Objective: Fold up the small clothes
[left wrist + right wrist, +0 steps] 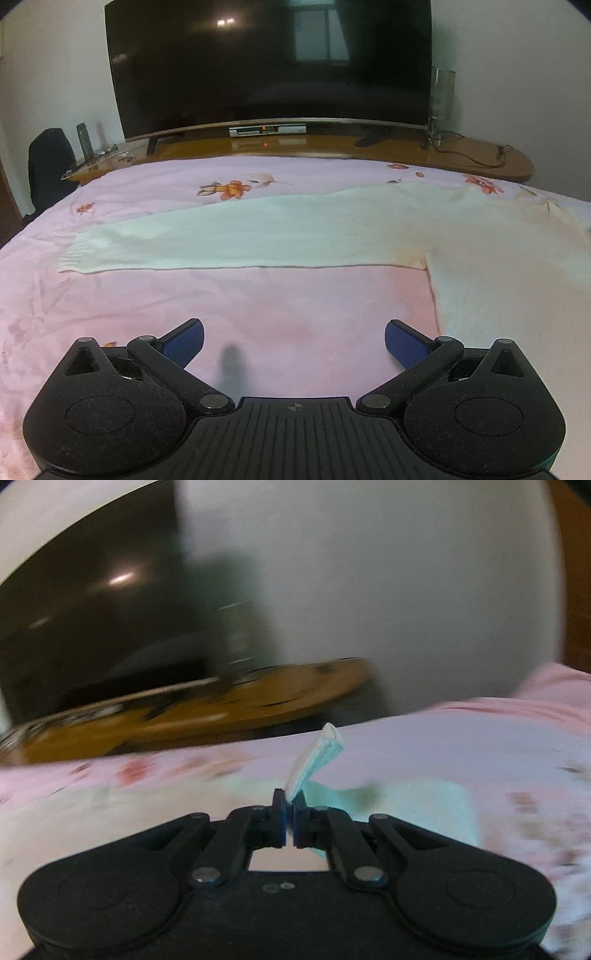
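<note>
A white knit sweater (498, 266) lies flat on the pink floral bedsheet (258, 306). Its long sleeve (221, 240) stretches left across the left wrist view, the ribbed cuff at the far left. My left gripper (294, 341) is open and empty, low over bare sheet in front of the sleeve. In the blurred right wrist view my right gripper (290, 805) is shut on a ribbed edge of the sweater (317, 757), which sticks up between the fingers; more of the white knit (417, 805) lies just beyond.
A large black TV (269, 62) stands on a wooden stand (332, 146) beyond the bed's far edge. A bottle (84, 140), a dark bag (50, 166), a glass vase (441, 107) and a cable (476, 151) sit around it. The TV (92, 627) also shows in the right view.
</note>
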